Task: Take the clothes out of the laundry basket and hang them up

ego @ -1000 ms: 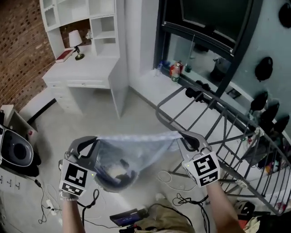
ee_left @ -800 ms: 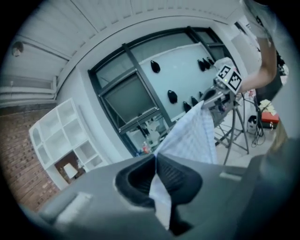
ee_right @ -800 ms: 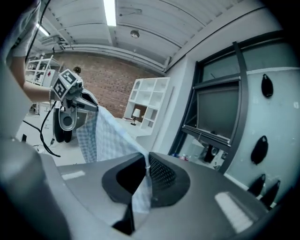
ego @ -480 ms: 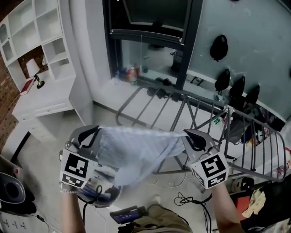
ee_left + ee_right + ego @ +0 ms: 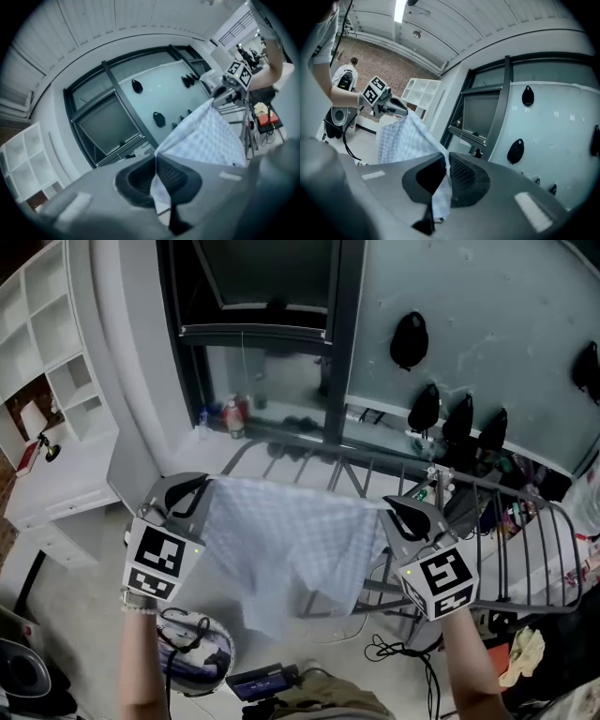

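Observation:
A pale blue checked cloth [image 5: 291, 540] hangs spread between my two grippers in the head view, in front of the grey drying rack [image 5: 525, 549]. My left gripper [image 5: 199, 486] is shut on the cloth's left top corner, and its own view shows the cloth [image 5: 206, 136] pinched between the pads and running off to the right gripper. My right gripper [image 5: 392, 509] is shut on the right top corner; the cloth [image 5: 405, 138] stretches from its pads toward the left one. The laundry basket [image 5: 192, 657] sits on the floor below my left forearm.
The rack's metal bars [image 5: 375, 470] run behind and right of the cloth. A dark window frame [image 5: 337, 343] and bottles on a sill [image 5: 225, 413] lie beyond. White shelves [image 5: 47, 362] stand at left. Cables and a small dark device [image 5: 258, 681] lie on the floor.
Both grippers have kept hold of the cloth and lifted it from over the basket up toward the rack. The view has swung right; the cloth now hangs flatter and wider.

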A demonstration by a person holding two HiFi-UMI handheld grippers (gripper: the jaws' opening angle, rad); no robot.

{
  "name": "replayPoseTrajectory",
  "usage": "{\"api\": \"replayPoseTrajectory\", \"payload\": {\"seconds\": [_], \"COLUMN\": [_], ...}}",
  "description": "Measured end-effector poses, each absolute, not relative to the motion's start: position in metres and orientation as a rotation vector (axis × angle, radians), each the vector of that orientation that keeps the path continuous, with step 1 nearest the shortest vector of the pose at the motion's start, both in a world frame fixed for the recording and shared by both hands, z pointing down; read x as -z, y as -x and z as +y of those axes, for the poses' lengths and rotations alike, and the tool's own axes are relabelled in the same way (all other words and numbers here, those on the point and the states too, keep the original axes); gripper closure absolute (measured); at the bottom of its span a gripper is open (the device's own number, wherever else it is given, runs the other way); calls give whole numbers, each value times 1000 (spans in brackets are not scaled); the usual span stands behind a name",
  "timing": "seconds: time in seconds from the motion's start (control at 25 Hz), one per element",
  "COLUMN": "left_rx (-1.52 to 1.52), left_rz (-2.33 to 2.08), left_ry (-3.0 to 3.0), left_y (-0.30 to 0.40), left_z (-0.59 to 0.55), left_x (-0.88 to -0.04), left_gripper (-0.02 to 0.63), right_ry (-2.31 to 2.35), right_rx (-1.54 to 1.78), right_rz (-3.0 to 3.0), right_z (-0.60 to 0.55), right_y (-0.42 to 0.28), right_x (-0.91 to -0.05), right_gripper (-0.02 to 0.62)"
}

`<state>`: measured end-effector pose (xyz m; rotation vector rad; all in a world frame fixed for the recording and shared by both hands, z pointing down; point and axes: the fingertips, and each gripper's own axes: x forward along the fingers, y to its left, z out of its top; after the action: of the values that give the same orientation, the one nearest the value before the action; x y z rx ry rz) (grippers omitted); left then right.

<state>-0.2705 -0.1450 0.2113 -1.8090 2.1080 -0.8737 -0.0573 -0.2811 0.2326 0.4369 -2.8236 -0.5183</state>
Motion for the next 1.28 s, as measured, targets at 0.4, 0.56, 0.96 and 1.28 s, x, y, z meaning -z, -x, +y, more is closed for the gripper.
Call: {"api": "replayPoseTrajectory", "payload": {"seconds": [0.4,0.56,0.96,1.28], "left_rx": [924,951,948,905], "left_rz": [2015,1967,1854,1804], "left_ry": [1944,2016,2116,2106], "left_y": [290,309,373,412], "left_z": [-266,-324,-477,-569], "left_x": [-235,-249,-261,-260], "left_gripper": [601,601,601,600], "right_ry": [-562,-635,-854,-976], "right_rx": [466,431,360,423], "right_rz": [-2736,-2671,-2554,-2476], "right_z": [-380,-423,-553,-639], "right_y": [66,77,130,167], "right_x": [-251,-267,-284,-277], "right_gripper": [583,583,583,583]}}
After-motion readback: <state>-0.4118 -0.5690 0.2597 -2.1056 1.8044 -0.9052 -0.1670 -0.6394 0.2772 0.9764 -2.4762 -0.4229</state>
